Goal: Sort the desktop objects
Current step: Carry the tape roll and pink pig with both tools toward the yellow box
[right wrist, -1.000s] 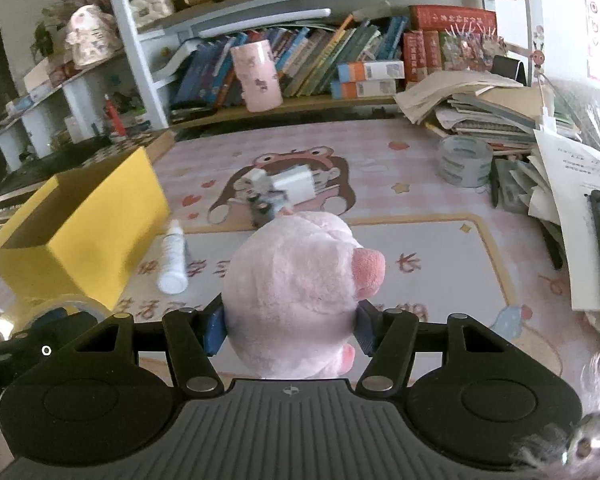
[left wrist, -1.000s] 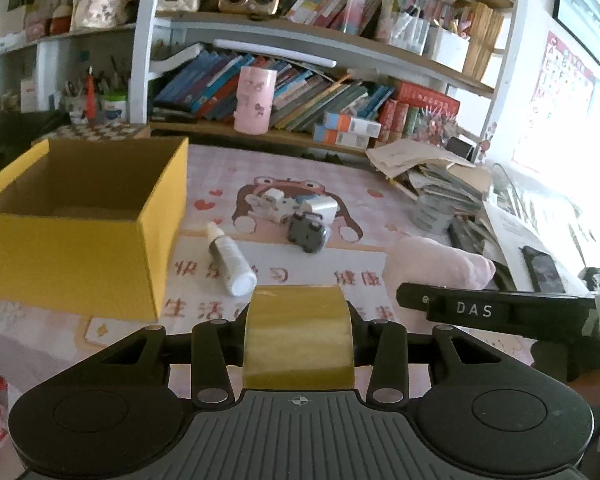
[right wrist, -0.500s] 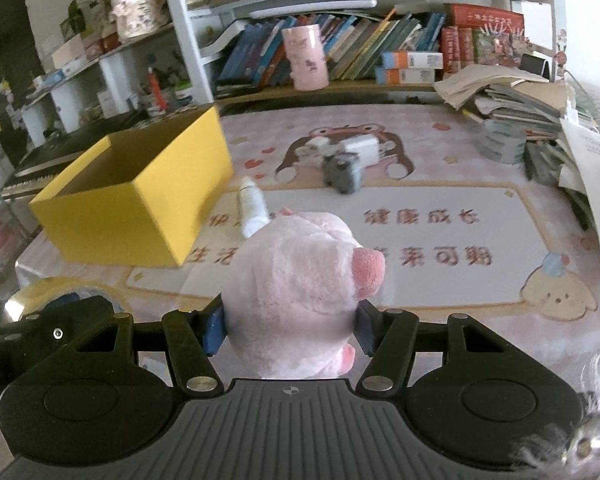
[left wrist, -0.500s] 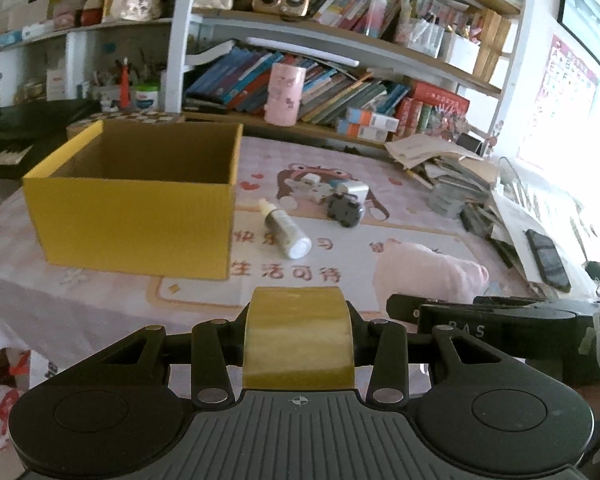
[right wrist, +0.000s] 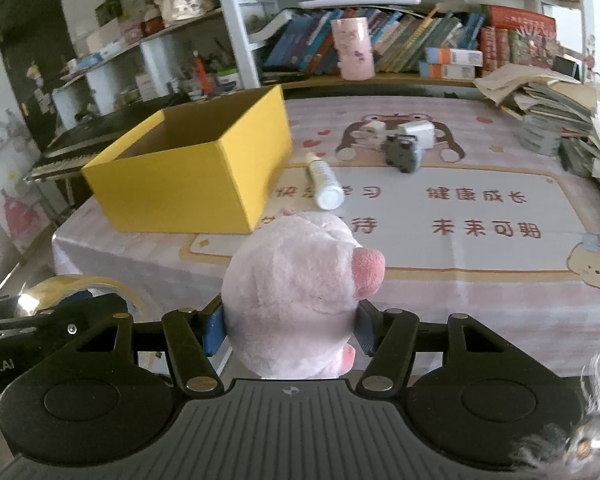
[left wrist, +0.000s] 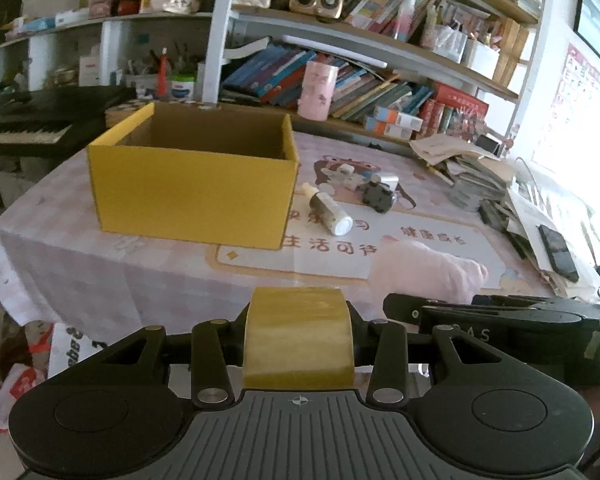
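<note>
My left gripper [left wrist: 299, 314] is shut on a yellow tape roll [left wrist: 299, 344], held off the near edge of the table. My right gripper [right wrist: 290, 322] is shut on a pink plush pig [right wrist: 296, 280] with its snout turned right; the pig [left wrist: 424, 272] also shows beside the tape in the left wrist view. An open yellow box [left wrist: 192, 196] stands on the table's left side, ahead of both grippers. A white bottle [right wrist: 324, 182] lies just right of the box. Farther back sit a grey toy [right wrist: 402, 152] and a white charger [right wrist: 418, 134].
Piled papers and books [left wrist: 472, 176] and a dark phone [left wrist: 558, 252] crowd the table's right side. A bookshelf [left wrist: 340, 80] runs behind the table, with a pink cup [right wrist: 354, 48] on its ledge. A piano keyboard [left wrist: 20, 132] stands to the left. Bags [left wrist: 32, 360] lie on the floor.
Both grippers have drawn back from the table with the tape roll and the pig still held. The box and bottle look farther off, and the table's front edge has come into view.
</note>
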A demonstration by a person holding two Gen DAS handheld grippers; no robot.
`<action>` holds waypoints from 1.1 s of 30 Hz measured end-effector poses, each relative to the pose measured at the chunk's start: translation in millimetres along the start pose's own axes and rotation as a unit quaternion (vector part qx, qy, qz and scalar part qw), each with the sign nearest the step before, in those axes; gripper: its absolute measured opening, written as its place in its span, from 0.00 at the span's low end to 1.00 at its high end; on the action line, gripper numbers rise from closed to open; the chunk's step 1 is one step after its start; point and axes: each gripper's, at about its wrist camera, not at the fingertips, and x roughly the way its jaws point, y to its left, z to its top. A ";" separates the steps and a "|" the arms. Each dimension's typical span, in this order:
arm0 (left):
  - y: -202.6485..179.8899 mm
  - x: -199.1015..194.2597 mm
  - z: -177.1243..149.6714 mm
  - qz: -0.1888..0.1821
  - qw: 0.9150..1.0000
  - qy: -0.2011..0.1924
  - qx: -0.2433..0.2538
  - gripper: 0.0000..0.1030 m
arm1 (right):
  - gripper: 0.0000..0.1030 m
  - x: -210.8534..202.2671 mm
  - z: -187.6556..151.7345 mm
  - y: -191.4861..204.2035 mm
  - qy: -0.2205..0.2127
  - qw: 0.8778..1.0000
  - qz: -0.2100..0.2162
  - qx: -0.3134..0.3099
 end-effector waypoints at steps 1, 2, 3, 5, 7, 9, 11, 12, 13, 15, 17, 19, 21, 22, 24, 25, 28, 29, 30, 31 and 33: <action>2.8 -2.6 -1.5 0.003 1.000 -0.001 -0.003 0.39 | 0.56 0.4 -1.2 3.5 0.002 1.000 0.003 -0.002; 5.2 -4.7 -2.6 0.005 1.000 -0.001 -0.005 0.39 | 0.56 1.0 -2.1 6.8 0.003 1.000 0.006 -0.005; 8.0 -6.6 -3.8 0.008 1.000 -0.002 -0.008 0.39 | 0.56 1.3 -2.9 10.3 0.004 1.000 0.009 -0.007; 13.3 -10.9 -5.9 0.014 1.000 -0.005 -0.013 0.39 | 0.56 1.5 -4.3 16.6 0.005 1.000 0.015 -0.014; 18.1 -14.9 -7.9 0.017 1.000 -0.008 -0.017 0.39 | 0.56 1.9 -5.1 22.8 0.005 1.000 0.020 -0.021; 21.6 -18.3 -8.9 0.021 1.000 -0.012 -0.020 0.39 | 0.56 2.0 -5.8 28.5 0.004 0.999 0.025 -0.027; 24.7 -21.0 -9.2 0.023 0.999 -0.015 -0.023 0.39 | 0.56 2.2 -5.6 33.4 0.003 0.999 0.029 -0.034; 26.1 -22.3 -9.4 0.025 0.999 -0.017 -0.024 0.39 | 0.56 2.1 -5.8 35.3 0.003 0.999 0.031 -0.036; 27.0 -23.5 -9.6 0.026 0.999 -0.018 -0.025 0.39 | 0.56 2.0 -5.7 37.4 0.003 0.999 0.032 -0.038; 29.6 -25.3 -9.8 0.027 0.999 -0.021 -0.028 0.39 | 0.56 2.3 -4.9 40.5 0.003 0.998 0.038 -0.042; 32.5 -27.4 -10.2 0.029 0.999 -0.024 -0.032 0.39 | 0.56 2.5 -4.9 44.3 0.005 0.998 0.046 -0.046; 35.9 -29.4 -10.4 0.032 0.998 -0.028 -0.035 0.39 | 0.56 2.9 -4.3 48.0 0.006 0.997 0.052 -0.051; 38.9 -31.0 -10.3 0.034 0.998 -0.031 -0.039 0.39 | 0.56 3.3 -3.7 52.6 0.005 0.997 0.057 -0.058; 40.0 -31.4 -10.2 0.036 0.998 -0.032 -0.040 0.39 | 0.56 3.0 -4.1 55.0 0.004 0.996 0.058 -0.061; 43.1 -32.6 -10.5 0.038 0.998 -0.034 -0.042 0.39 | 0.56 3.4 -4.3 59.0 0.004 0.996 0.061 -0.067; 44.3 -33.1 -10.5 0.038 0.998 -0.034 -0.043 0.39 | 0.56 3.5 -4.5 60.9 0.004 0.996 0.062 -0.069; 48.1 -33.8 -10.4 0.039 0.998 -0.033 -0.043 0.39 | 0.56 5.0 -4.4 65.3 0.005 0.995 0.064 -0.073; 49.1 -34.2 -10.1 0.039 0.998 -0.033 -0.042 0.39 | 0.56 5.4 -4.4 67.0 0.005 0.995 0.065 -0.074; 49.9 -34.7 -9.8 0.039 0.998 -0.033 -0.042 0.39 | 0.56 5.5 -4.4 68.3 0.005 0.995 0.065 -0.074; 50.9 -35.2 -9.2 0.039 0.998 -0.033 -0.041 0.39 | 0.56 5.7 -4.1 69.6 0.005 0.995 0.065 -0.075; 51.9 -35.6 -8.6 0.039 0.998 -0.032 -0.039 0.39 | 0.56 6.1 -3.5 71.8 0.005 0.995 0.066 -0.075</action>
